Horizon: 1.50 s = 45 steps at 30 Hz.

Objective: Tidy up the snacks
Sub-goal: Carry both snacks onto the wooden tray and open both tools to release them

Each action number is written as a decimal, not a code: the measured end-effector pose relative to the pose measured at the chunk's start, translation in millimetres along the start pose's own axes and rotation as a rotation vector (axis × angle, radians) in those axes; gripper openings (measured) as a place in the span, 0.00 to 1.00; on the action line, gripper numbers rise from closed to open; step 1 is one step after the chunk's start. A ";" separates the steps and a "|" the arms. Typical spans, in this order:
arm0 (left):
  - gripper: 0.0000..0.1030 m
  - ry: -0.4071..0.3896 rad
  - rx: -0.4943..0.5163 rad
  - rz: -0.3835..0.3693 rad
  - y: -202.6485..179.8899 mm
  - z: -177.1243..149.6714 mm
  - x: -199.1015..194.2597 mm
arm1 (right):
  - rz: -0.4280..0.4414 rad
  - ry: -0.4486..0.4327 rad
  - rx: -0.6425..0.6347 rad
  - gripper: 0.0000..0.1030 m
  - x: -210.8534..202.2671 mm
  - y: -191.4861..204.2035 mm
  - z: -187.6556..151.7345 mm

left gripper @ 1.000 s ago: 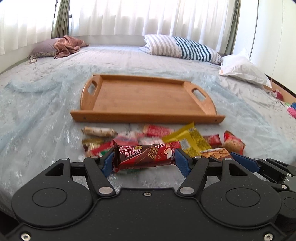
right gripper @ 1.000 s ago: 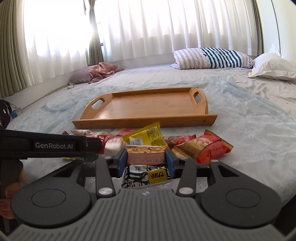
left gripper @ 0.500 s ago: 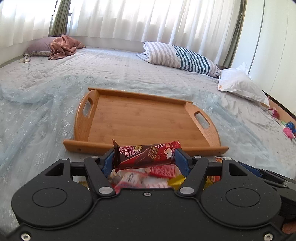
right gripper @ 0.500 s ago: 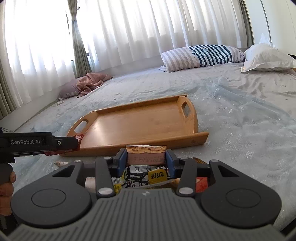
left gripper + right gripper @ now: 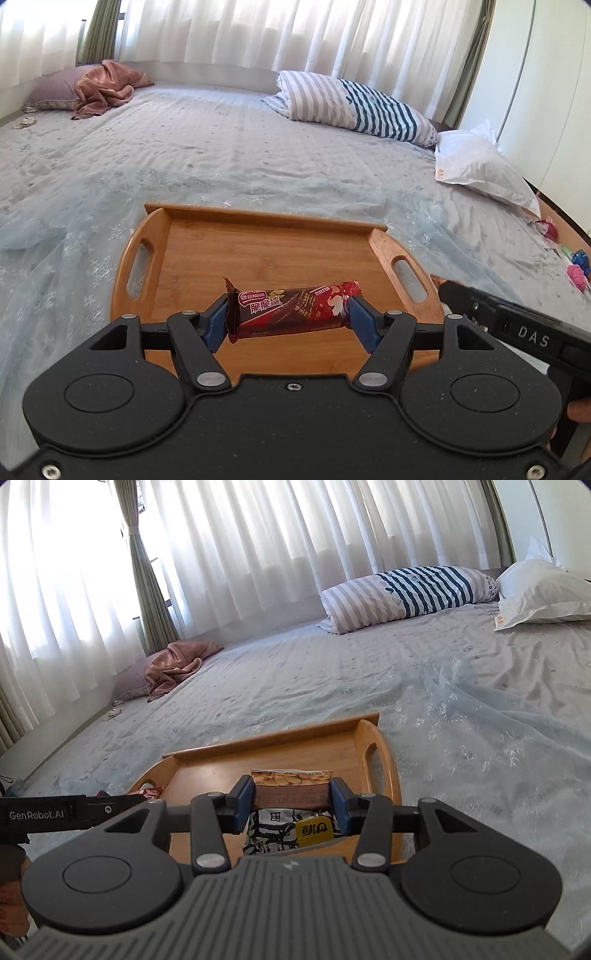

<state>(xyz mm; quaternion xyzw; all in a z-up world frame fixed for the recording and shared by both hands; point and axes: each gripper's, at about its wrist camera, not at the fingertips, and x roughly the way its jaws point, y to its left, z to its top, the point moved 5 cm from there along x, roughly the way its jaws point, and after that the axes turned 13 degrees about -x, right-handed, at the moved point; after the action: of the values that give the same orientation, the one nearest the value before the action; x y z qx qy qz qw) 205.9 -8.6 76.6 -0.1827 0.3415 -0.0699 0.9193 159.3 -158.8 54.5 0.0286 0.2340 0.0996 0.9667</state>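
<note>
Left gripper [image 5: 288, 317] was held level above the near half of the wooden tray [image 5: 147, 258], pointing across the bed [image 5: 221, 155] toward the curtains. Its blue pads [image 5: 216, 321] were clamped on the two ends of a red-and-brown chocolate wafer bar [image 5: 291, 308], which lay crosswise between them, clear of the tray floor. Right gripper [image 5: 291, 801] sat level above the tray's right portion, by the handle cutout [image 5: 369, 755], pinching a peanut snack packet [image 5: 291, 788] between its pads; the packet's lower end hung below the fingers. In the right wrist view the left gripper's body showed at the left edge, side on.

Against a second earlier: both grippers had lifted and carried their snacks forward from the loose pile in front of the tray to positions over it. The pile had dropped out of both views. Both grips looked unchanged.
</note>
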 end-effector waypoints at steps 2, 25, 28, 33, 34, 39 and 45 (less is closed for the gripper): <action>0.63 0.035 -0.013 -0.020 -2.8 13.4 15.8 | -0.004 0.000 -0.026 0.48 13.5 -4.6 10.9; 0.63 0.239 -0.055 0.074 -8.3 77.4 215.0 | 0.047 0.264 -0.033 0.48 199.6 -44.2 36.2; 0.63 0.244 -0.039 0.073 -9.1 74.9 223.2 | 0.041 0.272 -0.023 0.48 209.9 -48.2 31.3; 0.63 0.250 -0.023 0.064 -11.9 71.2 231.9 | 0.049 0.267 0.003 0.48 217.3 -52.9 27.0; 0.63 0.248 -0.022 0.062 -12.2 71.4 233.2 | 0.054 0.263 0.008 0.48 217.5 -53.2 27.0; 0.63 0.233 -0.010 0.067 -13.8 71.8 235.7 | 0.066 0.257 0.011 0.48 218.5 -55.0 27.3; 0.66 0.223 -0.022 0.061 -12.8 73.3 235.0 | 0.064 0.247 0.026 0.54 217.1 -56.4 27.7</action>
<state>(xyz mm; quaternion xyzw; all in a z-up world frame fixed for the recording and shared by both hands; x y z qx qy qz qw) 431.6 -58.8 -8.7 -0.1733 0.4478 -0.0583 0.8752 371.1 -169.6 -23.6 0.0360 0.3515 0.1302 0.9264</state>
